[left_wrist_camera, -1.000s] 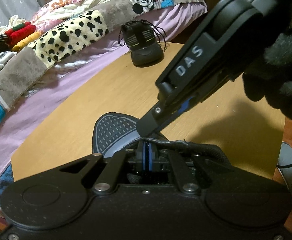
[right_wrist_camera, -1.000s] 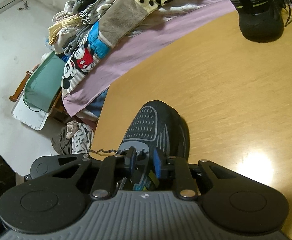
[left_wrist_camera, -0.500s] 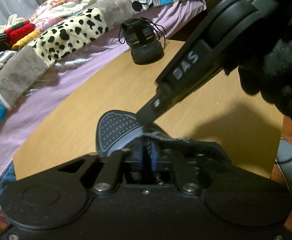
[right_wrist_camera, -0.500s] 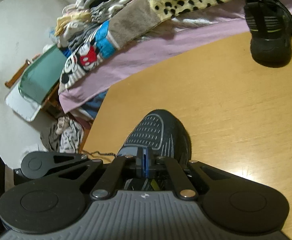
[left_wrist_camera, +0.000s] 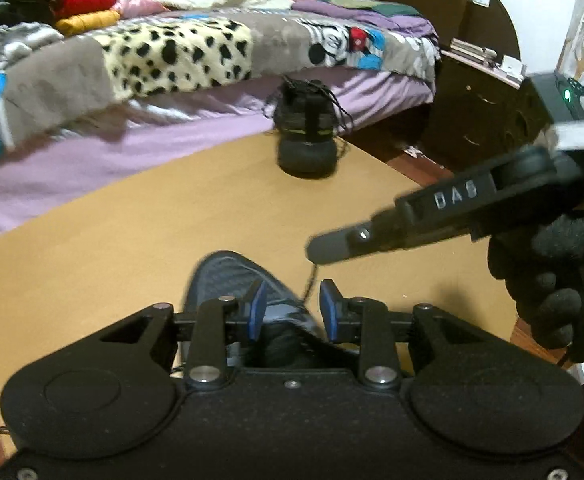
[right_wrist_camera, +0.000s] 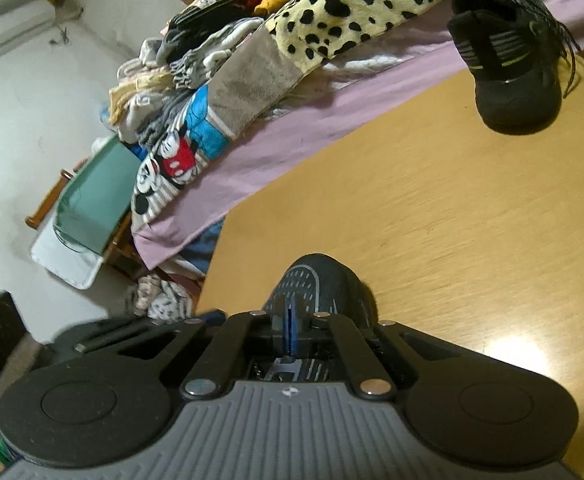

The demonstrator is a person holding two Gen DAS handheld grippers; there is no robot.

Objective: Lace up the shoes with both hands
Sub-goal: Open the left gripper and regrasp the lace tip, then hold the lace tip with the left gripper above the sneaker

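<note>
A dark grey mesh shoe (left_wrist_camera: 219, 280) lies on the wooden table (left_wrist_camera: 131, 220), toe pointing away, right below both grippers. My left gripper (left_wrist_camera: 292, 312) is over its lacing area with the jaws opening; the blue pads stand apart and press on nothing, only the shoe's upper shows beneath the gap. My right gripper (left_wrist_camera: 320, 246) reaches in from the right, held by a black-gloved hand (left_wrist_camera: 552, 264). A thin black lace (left_wrist_camera: 311, 280) runs from its tip down to the shoe. In the right wrist view its pads (right_wrist_camera: 289, 332) are together above the shoe (right_wrist_camera: 320, 280).
A second black shoe (left_wrist_camera: 306, 136) with loose laces stands at the table's far edge, also seen as the black shoe (right_wrist_camera: 512, 68) in the right wrist view. Behind it runs a bed (left_wrist_camera: 91, 152) with a purple sheet, patterned blankets and folded clothes. A dark cabinet (left_wrist_camera: 472, 120) stands at the right.
My left gripper went from shut to open, rolled and lifted a little. My right gripper closed its pads, then pulled up and away to the right with the lace trailing from its tip.
</note>
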